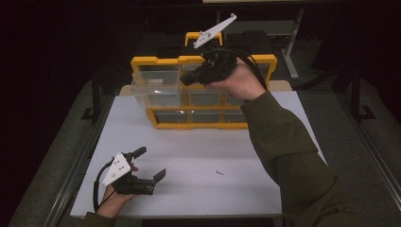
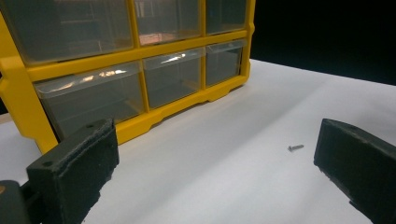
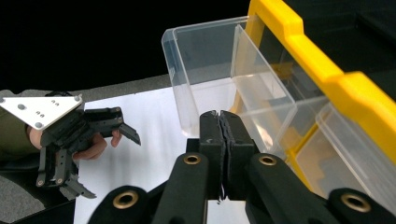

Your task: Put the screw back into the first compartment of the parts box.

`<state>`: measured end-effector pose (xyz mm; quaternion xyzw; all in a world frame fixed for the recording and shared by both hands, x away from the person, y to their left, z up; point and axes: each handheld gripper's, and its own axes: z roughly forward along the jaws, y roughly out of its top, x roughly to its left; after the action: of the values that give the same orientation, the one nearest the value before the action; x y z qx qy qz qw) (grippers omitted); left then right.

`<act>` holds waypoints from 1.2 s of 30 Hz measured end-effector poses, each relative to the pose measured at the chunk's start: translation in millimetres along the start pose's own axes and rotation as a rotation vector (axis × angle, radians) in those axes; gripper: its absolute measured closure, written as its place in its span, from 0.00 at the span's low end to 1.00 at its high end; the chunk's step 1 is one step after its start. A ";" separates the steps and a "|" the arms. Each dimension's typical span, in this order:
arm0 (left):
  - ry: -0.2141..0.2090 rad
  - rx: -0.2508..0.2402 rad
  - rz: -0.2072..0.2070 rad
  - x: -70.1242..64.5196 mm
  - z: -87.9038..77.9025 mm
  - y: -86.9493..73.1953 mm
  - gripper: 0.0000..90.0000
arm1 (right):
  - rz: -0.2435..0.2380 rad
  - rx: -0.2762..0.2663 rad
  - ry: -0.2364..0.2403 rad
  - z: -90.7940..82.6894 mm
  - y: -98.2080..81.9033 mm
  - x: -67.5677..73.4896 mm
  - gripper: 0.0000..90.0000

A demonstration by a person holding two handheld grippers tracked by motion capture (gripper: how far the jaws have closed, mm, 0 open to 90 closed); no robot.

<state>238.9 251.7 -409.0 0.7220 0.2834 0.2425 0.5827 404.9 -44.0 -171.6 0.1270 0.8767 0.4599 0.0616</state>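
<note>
A yellow organizer (image 1: 203,125) with clear drawers stands at the back of the white table (image 1: 246,189). Its top-left drawer (image 1: 156,87) is pulled out and looks empty. My right gripper (image 1: 185,80) hovers level in front of the upper row, just right of that drawer, its tip pointing left. In the right gripper view its jaws (image 3: 219,119) are pressed together with nothing seen between them, beside the drawer (image 3: 205,60). My left gripper (image 1: 152,161) rests open at the table's front left. A small screw (image 1: 219,173) lies on the table to its right, and shows ahead of the open jaws (image 2: 295,148).
The organizer frame (image 2: 154,116) holds closed drawers in the lower rows. The table's front edge runs just below my left hand. Dark floor and a metal stand leg (image 1: 291,56) lie beyond the table.
</note>
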 end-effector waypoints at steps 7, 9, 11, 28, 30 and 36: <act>0.000 -0.003 -0.013 -1.4 0.2 0.1 0.00 | 0.021 -0.009 -0.010 -0.4 -16.1 9.0 0.74; 0.000 -0.010 -0.014 -1.2 0.6 -0.2 0.00 | 0.013 -0.012 -0.019 -0.6 -20.5 10.4 0.67; 0.001 -0.011 -0.015 -1.2 0.4 0.0 0.00 | 0.023 -0.017 -0.017 -1.2 -25.1 11.8 0.62; 0.000 -0.009 -0.014 -0.9 0.7 -0.6 0.00 | 0.024 -0.030 -0.067 8.0 -71.4 15.6 0.27; 0.001 -0.008 -0.007 -0.2 0.2 -0.5 0.00 | 0.020 -0.027 -0.067 8.8 -76.3 15.7 0.25; 0.000 -0.009 -0.015 -1.0 0.3 -0.6 0.00 | 0.034 -0.019 -0.079 12.5 -90.7 21.0 0.18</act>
<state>238.3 250.9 -409.6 0.7173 0.2878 0.2393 0.5876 372.5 -77.6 -253.2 0.1595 0.8669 0.4636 0.0895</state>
